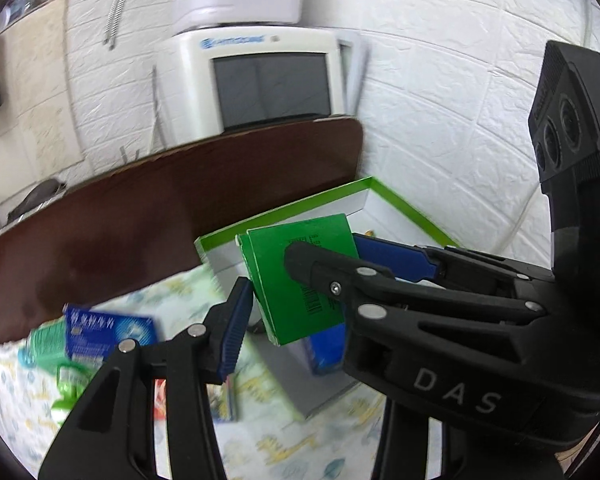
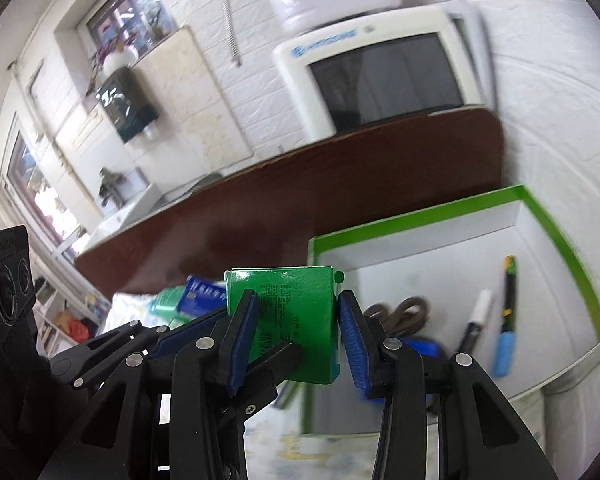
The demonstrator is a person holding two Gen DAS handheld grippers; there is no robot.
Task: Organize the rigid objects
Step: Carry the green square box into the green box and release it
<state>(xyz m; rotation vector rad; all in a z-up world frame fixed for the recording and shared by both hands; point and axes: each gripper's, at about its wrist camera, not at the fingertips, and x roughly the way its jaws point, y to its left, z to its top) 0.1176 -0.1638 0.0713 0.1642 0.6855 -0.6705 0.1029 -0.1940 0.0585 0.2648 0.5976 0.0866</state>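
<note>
The left tool (image 1: 296, 280) clamps the green box (image 1: 296, 276) by its edges while the right tool's finger crosses its face, holding it above the green-rimmed tray (image 1: 404, 204). From the right wrist, the right tool (image 2: 296, 336) also pinches that box (image 2: 292, 312), probably sharing the carry toward the tray (image 2: 420, 208), where markers (image 2: 506, 320) lie.

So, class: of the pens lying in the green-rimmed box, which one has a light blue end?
The right-hand pen, nearest the box's green right rim: black-and-yellow body, light blue end. The other pen is black with a white cap.
</note>
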